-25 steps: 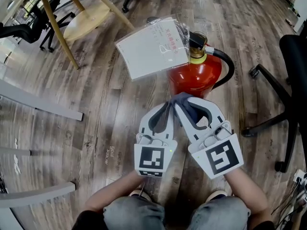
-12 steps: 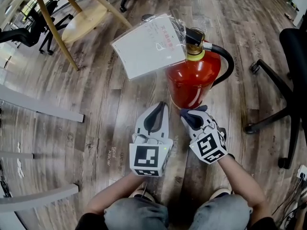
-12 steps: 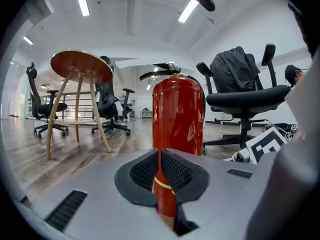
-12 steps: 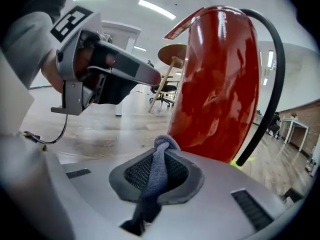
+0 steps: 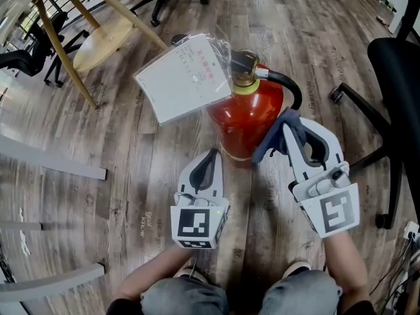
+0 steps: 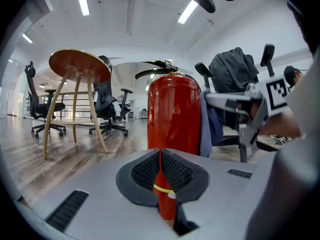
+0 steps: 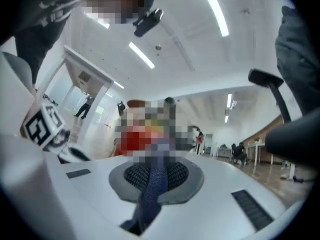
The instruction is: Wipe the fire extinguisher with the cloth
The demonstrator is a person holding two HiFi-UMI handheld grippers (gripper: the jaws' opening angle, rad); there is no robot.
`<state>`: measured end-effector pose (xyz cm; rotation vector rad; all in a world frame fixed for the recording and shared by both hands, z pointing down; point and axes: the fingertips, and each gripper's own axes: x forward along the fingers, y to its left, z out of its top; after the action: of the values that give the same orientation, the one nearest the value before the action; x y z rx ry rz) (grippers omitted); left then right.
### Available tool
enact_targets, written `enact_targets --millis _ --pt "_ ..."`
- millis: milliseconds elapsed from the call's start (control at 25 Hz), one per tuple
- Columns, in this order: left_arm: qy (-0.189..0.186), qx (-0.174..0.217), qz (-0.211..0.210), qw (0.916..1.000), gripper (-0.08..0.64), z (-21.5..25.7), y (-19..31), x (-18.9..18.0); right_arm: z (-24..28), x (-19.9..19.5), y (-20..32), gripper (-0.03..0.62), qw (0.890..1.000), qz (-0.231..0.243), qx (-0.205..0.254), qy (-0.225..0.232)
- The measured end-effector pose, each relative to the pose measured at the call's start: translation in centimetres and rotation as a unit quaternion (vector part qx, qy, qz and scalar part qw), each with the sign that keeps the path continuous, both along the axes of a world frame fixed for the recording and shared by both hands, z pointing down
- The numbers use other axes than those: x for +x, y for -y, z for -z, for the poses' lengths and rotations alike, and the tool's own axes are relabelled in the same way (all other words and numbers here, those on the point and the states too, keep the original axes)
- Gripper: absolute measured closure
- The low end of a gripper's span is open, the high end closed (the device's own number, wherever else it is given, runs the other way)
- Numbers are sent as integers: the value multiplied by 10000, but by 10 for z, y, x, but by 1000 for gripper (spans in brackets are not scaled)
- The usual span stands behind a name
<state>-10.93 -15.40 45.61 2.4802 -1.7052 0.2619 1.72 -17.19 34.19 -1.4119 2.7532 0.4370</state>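
The red fire extinguisher (image 5: 244,120) stands upright on the wood floor, with a brass top, a black hose (image 5: 291,87) and a white plastic-sleeved card (image 5: 184,77) hanging at its neck. My right gripper (image 5: 289,122) is shut on a blue-grey cloth (image 5: 277,135), which lies against the cylinder's right side. My left gripper (image 5: 211,156) is shut with nothing in it, just in front of the extinguisher's base. The left gripper view shows the extinguisher (image 6: 173,116) straight ahead with the cloth (image 6: 206,129) draped on its right. In the right gripper view the cloth (image 7: 155,184) runs out between the jaws.
A black office chair (image 5: 394,77) stands close on the right. A round wooden table (image 5: 98,38) with slanted legs is at the back left. Grey bars (image 5: 52,159) lie across the floor at the left. The person's knees (image 5: 190,297) are at the bottom edge.
My right gripper has carried the cloth from the front of the extinguisher round to its right side and higher up. The left gripper has barely moved.
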Motion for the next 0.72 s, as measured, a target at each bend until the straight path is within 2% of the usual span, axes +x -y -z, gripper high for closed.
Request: enact_targets --millis 80,160,320,480,720 --pt "1 10 12 10000 549 1 1 0 60 3 -3 561 9982 60 589 77" --pt "-4 -6 36 10000 549 0 2 -2 91 -3 0 561 9974 181 691 -49" --pt "13 21 78 10000 549 4 3 -4 94 -26 27 560 9972 319 129 -670" --pt "13 53 94 9999 549 5 2 -6 96 -22 31 560 9974 390 96 -592" --pt "54 28 57 10000 549 2 3 -2 71 18 41 560 9991 -62 -280 -323"
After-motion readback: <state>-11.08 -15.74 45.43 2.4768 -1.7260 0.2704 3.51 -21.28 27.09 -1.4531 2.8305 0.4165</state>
